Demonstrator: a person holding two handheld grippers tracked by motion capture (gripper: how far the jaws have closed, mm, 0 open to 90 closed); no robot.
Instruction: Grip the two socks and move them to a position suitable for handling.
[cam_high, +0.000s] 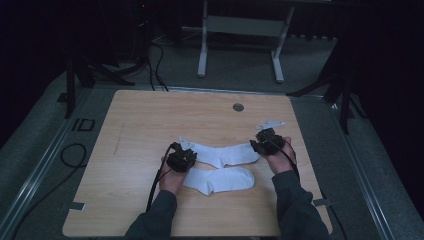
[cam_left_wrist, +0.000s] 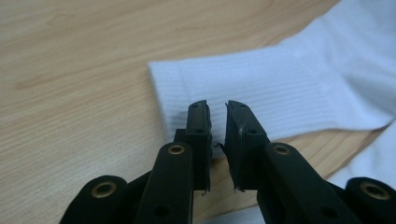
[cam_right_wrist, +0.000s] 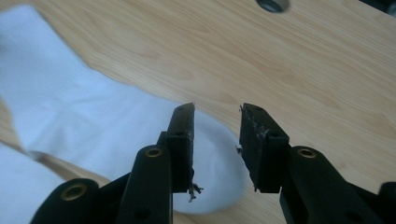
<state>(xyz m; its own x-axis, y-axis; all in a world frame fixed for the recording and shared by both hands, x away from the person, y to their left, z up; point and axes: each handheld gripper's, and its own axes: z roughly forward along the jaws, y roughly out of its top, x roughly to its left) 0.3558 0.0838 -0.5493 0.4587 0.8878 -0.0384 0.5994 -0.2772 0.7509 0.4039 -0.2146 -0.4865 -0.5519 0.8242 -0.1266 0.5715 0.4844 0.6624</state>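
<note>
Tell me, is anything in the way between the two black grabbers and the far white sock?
Nothing visible is. The left gripper sits right at the ribbed cuff of the far white cotton sock, jaws slightly apart. The right gripper is open over its toe end. Only the bare light wooden table lies around.

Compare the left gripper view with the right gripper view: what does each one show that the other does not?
The left gripper view alone shows the far sock's ribbed cuff, with the left gripper over its edge, jaws narrowly apart. The right gripper view alone shows that sock's rounded toe under the right gripper, jaws clearly apart, and a round grommet. Both show the wooden table and the second sock.
</note>
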